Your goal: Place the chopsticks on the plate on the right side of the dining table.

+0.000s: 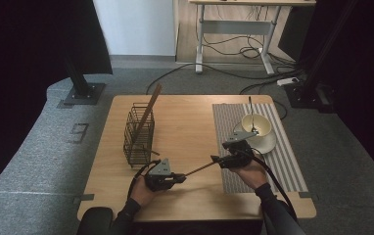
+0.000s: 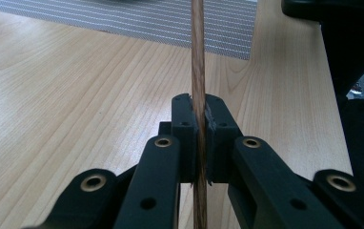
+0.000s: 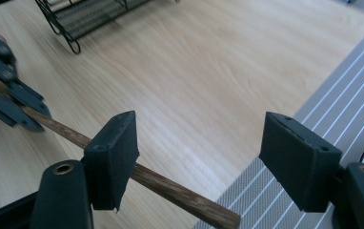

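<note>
Pale wooden table carries a wire basket at its left, with one wooden stick leaning out of it. Just beside the basket's near corner, the left gripper is clamped tight on a second brown stick, which runs away from the basket to the right gripper. That gripper's jaws stand apart, the stick's end lying between them, over the edge of the striped mat.

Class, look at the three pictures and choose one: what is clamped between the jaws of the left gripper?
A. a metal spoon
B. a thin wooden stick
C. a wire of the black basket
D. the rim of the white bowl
B: in the left gripper view the left gripper has its pads pressed on the thin wooden stick.
</note>
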### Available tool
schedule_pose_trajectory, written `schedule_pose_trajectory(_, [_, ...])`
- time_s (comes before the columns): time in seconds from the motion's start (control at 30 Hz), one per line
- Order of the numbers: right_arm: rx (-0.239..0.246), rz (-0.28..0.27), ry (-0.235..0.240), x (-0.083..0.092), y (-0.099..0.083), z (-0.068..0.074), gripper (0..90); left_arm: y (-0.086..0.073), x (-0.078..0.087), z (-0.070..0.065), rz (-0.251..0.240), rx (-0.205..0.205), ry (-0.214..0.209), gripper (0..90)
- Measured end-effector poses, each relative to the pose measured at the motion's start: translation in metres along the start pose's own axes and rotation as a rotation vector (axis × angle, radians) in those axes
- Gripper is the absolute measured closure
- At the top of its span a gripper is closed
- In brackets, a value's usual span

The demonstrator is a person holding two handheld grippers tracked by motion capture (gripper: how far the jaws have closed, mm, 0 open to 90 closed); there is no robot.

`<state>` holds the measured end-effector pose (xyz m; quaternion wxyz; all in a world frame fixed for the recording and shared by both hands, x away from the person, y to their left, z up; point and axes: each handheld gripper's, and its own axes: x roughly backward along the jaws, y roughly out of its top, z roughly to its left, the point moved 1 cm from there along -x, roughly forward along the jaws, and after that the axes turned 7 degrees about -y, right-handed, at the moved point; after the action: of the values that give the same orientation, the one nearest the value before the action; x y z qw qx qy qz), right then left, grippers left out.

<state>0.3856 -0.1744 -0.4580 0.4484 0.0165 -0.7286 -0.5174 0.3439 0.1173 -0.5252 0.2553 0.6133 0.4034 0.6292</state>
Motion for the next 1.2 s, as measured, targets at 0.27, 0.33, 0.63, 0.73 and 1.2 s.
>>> schedule_pose_trajectory(0.27, [0.025, -0.009, 0.062, 0.009, 0.002, -0.001, 18.0, -0.001, -0.004, 0.000, 0.072, -0.020, -0.013, 84.3])
schedule_pose_trajectory(0.33, [0.038, 0.011, 0.078, 0.011, 0.001, 0.001, 17.0, -0.002, -0.004, 0.000, 0.084, -0.021, -0.023, 84.3])
schedule_pose_trajectory(0.63, [0.174, 0.089, 0.137, 0.007, -0.007, 0.018, 28.8, -0.002, -0.008, -0.002, 0.140, -0.038, -0.045, 84.3])
schedule_pose_trajectory(0.73, [0.222, 0.119, 0.142, 0.004, -0.009, 0.024, 35.0, -0.002, -0.009, -0.002, 0.156, -0.047, -0.047, 84.3])
schedule_pose_trajectory(1.2, [0.405, 0.199, 0.168, -0.006, -0.015, 0.044, 61.2, -0.001, -0.009, -0.004, 0.167, -0.061, -0.061, 84.3])
